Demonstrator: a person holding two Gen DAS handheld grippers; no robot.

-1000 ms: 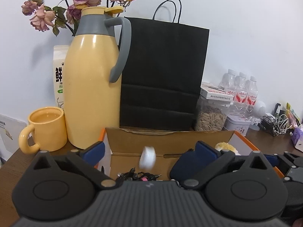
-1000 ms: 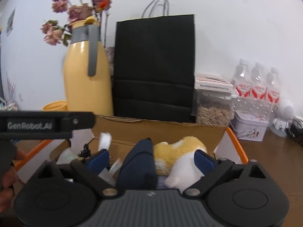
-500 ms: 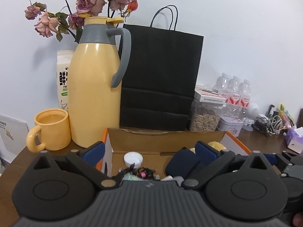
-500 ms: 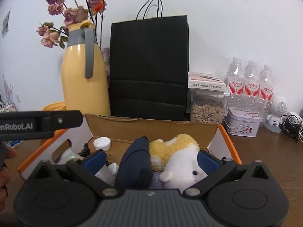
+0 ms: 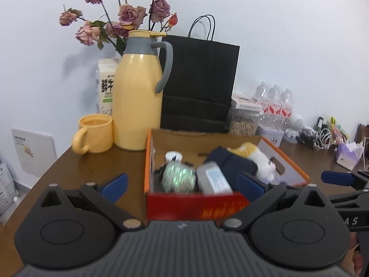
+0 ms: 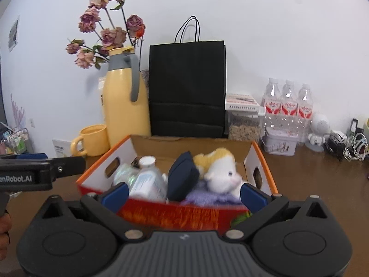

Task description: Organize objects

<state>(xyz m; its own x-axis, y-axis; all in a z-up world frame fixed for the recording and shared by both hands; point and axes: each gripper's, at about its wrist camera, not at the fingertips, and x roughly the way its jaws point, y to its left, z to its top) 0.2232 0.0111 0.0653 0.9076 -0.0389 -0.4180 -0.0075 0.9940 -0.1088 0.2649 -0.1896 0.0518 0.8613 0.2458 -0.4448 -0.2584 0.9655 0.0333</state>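
An orange and red cardboard box (image 5: pixel 196 205) (image 6: pixel 175 214) sits on the brown table. Inside lie a shiny greenish ball (image 5: pixel 178 176), a clear bottle (image 5: pixel 214 180) (image 6: pixel 147 180), a white cap (image 5: pixel 173 155), a navy pouch (image 5: pixel 230 164) (image 6: pixel 182 177), a yellow and white plush toy (image 5: pixel 258 157) (image 6: pixel 221 170) and purple cloth (image 6: pixel 207 197). My left gripper (image 5: pixel 182 184) is open, in front of the box's near wall. My right gripper (image 6: pixel 183 195) is open too, also before the box's near wall. Neither holds anything.
Behind the box stand a yellow thermos jug (image 5: pixel 138 101), a yellow mug (image 5: pixel 94 136), a black paper bag (image 5: pixel 198 87), a seed jar (image 6: pixel 244 124), water bottles (image 6: pixel 288 106) and a tin (image 6: pixel 280 142). Cables (image 6: pixel 348 143) clutter the right. A tissue pack (image 5: pixel 348 153) lies far right.
Both grippers have pulled back and up from inside the box to in front of it. A white cap that was falling a second ago now rests in the box.
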